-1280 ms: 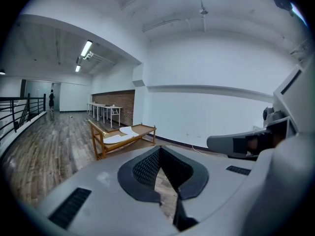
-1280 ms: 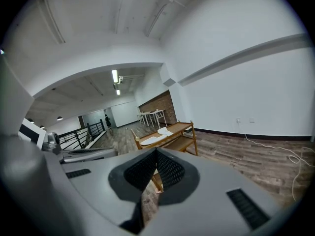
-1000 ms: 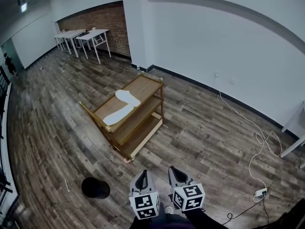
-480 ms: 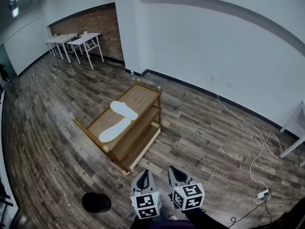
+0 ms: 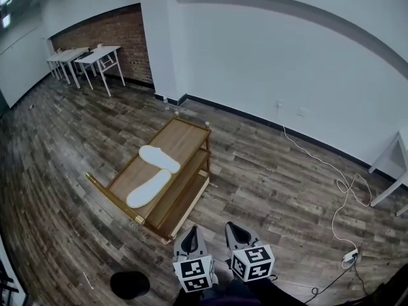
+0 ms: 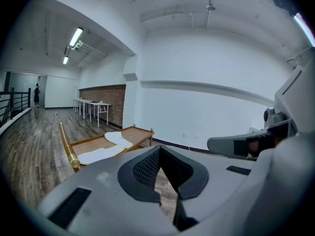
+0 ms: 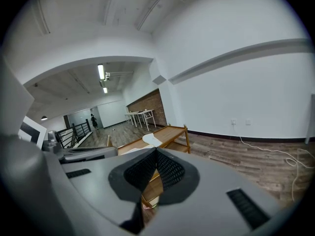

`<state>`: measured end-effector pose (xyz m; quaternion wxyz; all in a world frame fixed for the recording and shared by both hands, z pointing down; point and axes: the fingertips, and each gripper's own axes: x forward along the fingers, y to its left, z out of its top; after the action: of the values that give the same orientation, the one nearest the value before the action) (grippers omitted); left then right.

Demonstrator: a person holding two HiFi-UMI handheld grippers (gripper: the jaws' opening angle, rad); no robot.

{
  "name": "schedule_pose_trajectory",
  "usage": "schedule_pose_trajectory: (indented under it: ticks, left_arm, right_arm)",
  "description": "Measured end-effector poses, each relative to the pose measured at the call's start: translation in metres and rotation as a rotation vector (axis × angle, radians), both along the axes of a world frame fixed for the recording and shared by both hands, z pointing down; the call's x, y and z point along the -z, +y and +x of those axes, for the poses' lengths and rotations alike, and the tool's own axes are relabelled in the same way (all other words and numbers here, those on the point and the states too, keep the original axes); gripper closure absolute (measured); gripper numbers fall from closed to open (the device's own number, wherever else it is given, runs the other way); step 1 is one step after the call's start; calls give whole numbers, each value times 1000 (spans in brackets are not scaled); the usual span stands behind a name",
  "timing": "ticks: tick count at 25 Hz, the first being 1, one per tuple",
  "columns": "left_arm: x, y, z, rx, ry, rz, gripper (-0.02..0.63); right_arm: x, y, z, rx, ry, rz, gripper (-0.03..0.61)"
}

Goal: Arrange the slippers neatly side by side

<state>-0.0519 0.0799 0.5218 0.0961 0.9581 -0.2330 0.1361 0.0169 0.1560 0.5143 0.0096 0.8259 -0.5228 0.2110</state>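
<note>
I'm holding L tongs (image 5: 190, 236) and R tongs (image 5: 237, 233) clenched, nothing in either, low by the body, prob. because the rack (image 5: 191, 132) is well apart at 11 o'clock. On its top shelf, far slipper (image 5: 159, 159) and near slipper (image 5: 148, 189) are lying splayed in a V, not parallel, so arranging isn't begun imo.

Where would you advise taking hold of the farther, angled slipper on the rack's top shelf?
Probably its end nearest the person: the slipper lies flat and thin on the rack, so the right gripper, which is shut, should open, come down from that near side and pinch across the edge.
</note>
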Motion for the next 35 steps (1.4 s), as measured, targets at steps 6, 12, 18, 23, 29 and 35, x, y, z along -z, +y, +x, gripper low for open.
schedule_pose_trajectory:
  ticks: [6,12,18,23,29,35]
  left_arm:
    - [-8,-10,21,-17,-6,-29,614]
    - [-8,-35,40,29,-15,-29,613]
    - [-4,-59,81,97,-24,-7,614]
    - [0,-71,122,149,-33,-10,614]
    - [7,-85,159,232,-32,-2,614]
    - [3,-92,180,309,-37,-8,612]
  right_arm:
    - [-5,-10,22,-23,-6,-23,580]
    - [-4,-37,46,14,-12,-14,580]
    - [-1,-69,91,86,-23,2,580]
    - [2,-87,135,145,-33,5,580]
    - [-2,-102,182,196,-76,-8,580]
    - [2,-117,209,275,-61,-4,580]
